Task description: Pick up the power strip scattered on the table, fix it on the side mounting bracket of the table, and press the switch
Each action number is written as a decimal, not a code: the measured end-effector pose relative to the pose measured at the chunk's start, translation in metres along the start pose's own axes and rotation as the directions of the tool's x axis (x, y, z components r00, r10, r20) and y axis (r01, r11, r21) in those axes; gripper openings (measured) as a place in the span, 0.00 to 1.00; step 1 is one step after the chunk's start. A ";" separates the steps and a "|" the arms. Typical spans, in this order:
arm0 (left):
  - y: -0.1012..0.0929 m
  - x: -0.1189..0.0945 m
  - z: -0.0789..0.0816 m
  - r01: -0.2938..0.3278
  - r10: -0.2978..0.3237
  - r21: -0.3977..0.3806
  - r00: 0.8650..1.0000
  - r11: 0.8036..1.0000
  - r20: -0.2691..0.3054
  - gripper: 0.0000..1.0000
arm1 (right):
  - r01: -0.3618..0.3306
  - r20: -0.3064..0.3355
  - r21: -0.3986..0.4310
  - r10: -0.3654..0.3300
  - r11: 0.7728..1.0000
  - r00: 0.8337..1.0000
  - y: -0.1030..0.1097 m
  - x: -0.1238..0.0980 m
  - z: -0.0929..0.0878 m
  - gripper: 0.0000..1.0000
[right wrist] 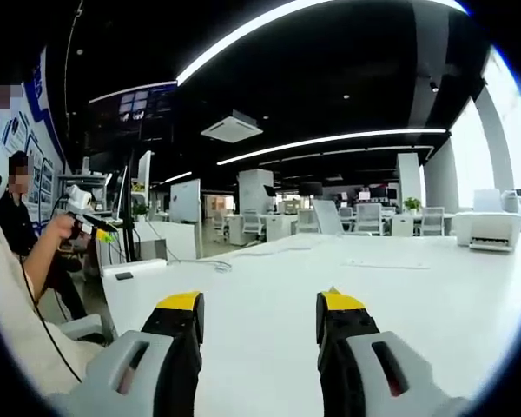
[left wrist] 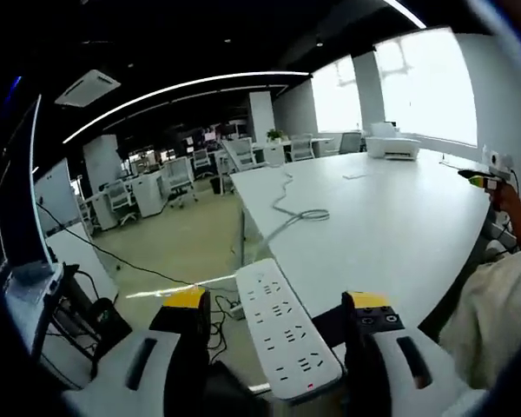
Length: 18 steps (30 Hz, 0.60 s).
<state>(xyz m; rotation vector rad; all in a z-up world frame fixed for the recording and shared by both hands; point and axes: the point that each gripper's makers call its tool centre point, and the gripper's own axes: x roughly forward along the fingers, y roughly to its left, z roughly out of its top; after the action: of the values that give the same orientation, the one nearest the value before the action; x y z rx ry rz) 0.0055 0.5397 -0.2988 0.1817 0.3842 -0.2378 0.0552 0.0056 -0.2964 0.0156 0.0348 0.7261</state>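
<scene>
A long white plastic power strip [left wrist: 286, 334], its rows of sockets facing up and a small red switch light near its close end, lies at the edge of a broad white office table [left wrist: 391, 226] and runs between the yellow-tipped jaws of the left gripper [left wrist: 278, 304], which stand apart on either side of it and do not visibly clamp it. Its pale cord [left wrist: 297, 208] trails away across the tabletop in a loose loop. In the right gripper view, the right gripper [right wrist: 260, 308] hovers over bare tabletop with its two yellow-tipped jaws apart and holding nothing, while a person in a light sleeve [right wrist: 9, 321] at the left grips another handheld device. The side mounting bracket cannot be made out in either view. The risks from here appear plain: the strip sits close to the table's edge, so a careless closing of the jaws could nudge it over toward the floor; a grip taken near one end could let the long body sag or twist; and the slack cord could snag on the table as the strip is carried to the side.
</scene>
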 end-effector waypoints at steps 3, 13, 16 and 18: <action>0.001 -0.001 0.000 0.016 -0.015 0.001 1.000 1.000 -0.015 0.62 | 0.001 -0.003 0.002 -0.001 1.000 1.000 -0.001 0.000 -0.001 0.48; -0.004 -0.006 -0.010 0.095 -0.087 0.059 0.989 0.994 -0.119 0.62 | -0.001 -0.006 0.000 0.001 1.000 1.000 -0.002 0.000 -0.002 0.47; -0.009 -0.007 -0.011 0.133 -0.124 0.063 0.984 0.989 -0.127 0.62 | 0.000 -0.008 0.001 0.000 1.000 1.000 -0.002 0.000 -0.003 0.47; -0.011 -0.008 -0.010 0.164 -0.157 0.048 0.980 0.985 -0.122 0.62 | -0.002 -0.007 -0.001 0.002 1.000 1.000 0.000 0.000 -0.003 0.47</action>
<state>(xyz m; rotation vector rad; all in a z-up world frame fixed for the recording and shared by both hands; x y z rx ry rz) -0.0079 0.5324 -0.3066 0.2224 0.5101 -0.3986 0.0556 0.0056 -0.2989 0.0120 0.0411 0.7278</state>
